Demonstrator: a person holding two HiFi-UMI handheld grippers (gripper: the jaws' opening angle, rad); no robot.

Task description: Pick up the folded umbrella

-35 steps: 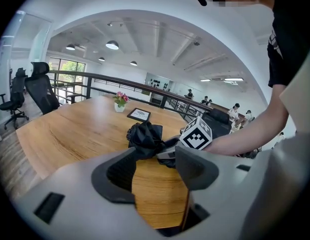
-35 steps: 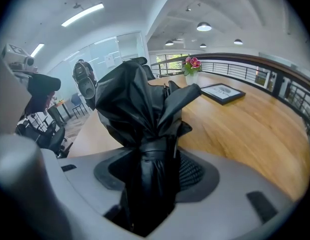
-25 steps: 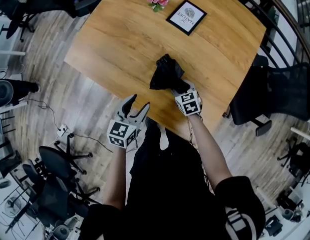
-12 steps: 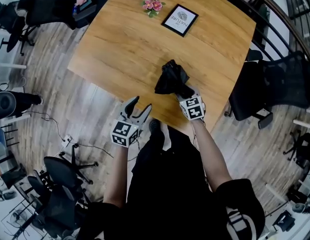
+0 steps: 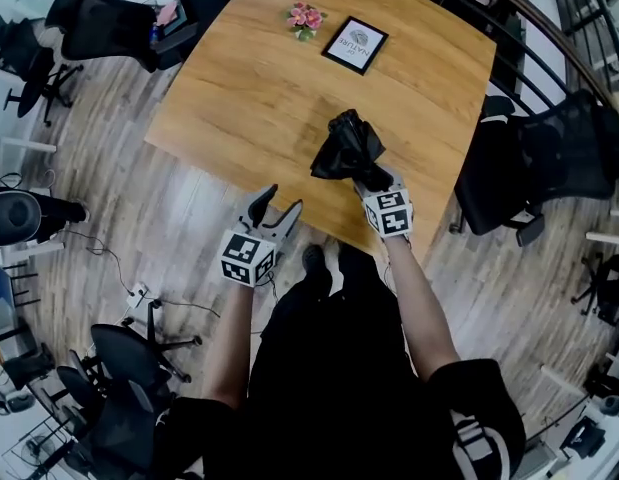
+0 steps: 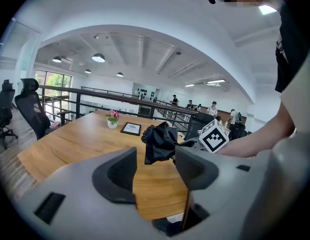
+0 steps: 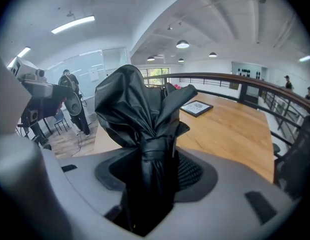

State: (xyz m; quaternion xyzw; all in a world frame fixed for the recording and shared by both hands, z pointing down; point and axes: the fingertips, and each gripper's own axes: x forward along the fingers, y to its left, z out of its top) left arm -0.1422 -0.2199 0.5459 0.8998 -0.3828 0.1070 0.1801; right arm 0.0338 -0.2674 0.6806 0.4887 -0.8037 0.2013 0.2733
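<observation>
- Wooden table [image 5: 249, 98], square, light grain.
- Pink flowers [image 5: 305, 17] in a small pot, near the table's far edge.
- Black-framed card [image 5: 355, 45], lying flat just beside the flowers.
- Black office chairs: one right of the table [image 5: 569, 173], one upper left [image 5: 99, 28].
- Dark railing [image 6: 84, 90] beyond the table.
- Wood-plank floor [image 5: 119, 218].

The umbrella [image 7: 139, 124] was black cloth with a slight sheen, creased and crumpled. The table [image 5: 249, 88] was smooth wood with visible grain and a soft satin finish. The left gripper [image 6: 156, 160] and right gripper [image 5: 369, 180] were matt grey plastic. The floor [image 5: 139, 218] was pale wooden boards.
</observation>
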